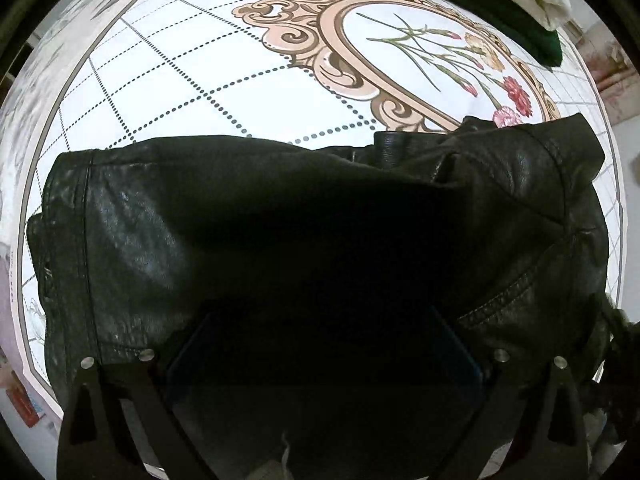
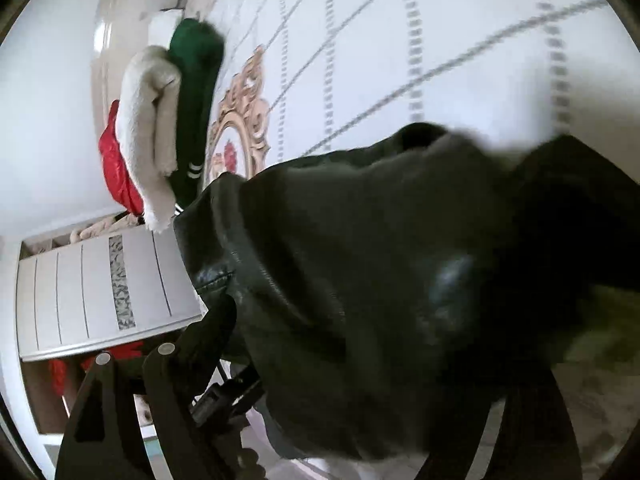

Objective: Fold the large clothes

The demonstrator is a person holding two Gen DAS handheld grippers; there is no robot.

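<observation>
- The black leather jacket (image 1: 280,220) is lying bunched on the flower-patterned bed (image 1: 240,60), draping over both tools, so folding is looking only partly done.
- The left tool (image 1: 324,344) is spread wide under it; the right tool (image 2: 320,360) is buried, grip impossible to tell.
- Folded green (image 2: 196,92) and cream (image 2: 148,120) clothes are sitting stacked at the bed's far edge.

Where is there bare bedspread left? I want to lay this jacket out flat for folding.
Free: the dotted-grid bedspread between the black leather jacket and the ornate floral medallion, running leftward to the border. Crowded: the far corner past the medallion, where a green garment, cream fleece and red garment are stacked.
</observation>
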